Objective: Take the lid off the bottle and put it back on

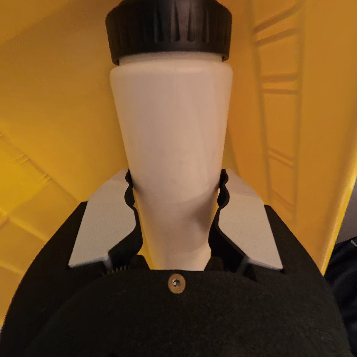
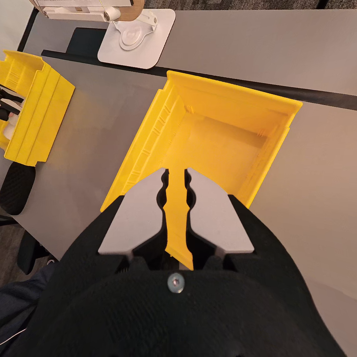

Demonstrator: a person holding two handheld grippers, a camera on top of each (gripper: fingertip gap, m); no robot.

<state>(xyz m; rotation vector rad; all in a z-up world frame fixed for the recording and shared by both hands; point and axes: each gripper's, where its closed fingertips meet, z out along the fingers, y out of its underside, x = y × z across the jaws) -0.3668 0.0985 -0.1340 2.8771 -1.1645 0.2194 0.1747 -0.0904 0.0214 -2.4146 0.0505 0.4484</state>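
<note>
Left tongs [image 1: 175, 195] clamp the bottle [image 1: 173, 135], its long axis along them, lid [image 1: 169, 29] farthest; right tongs [image 2: 176, 185], slightly apart, hold nothing over the yellow bin [image 2: 228, 96].

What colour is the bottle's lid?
Black, with ribbed sides; the lid shows best in the left wrist view.

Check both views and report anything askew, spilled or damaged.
Nothing stands out. The left tongs grip the white bottle squarely, its black lid seated level. The right tongs hang slightly parted over an empty yellow bin sitting flat on the grey table. No spills or breakage.
</note>
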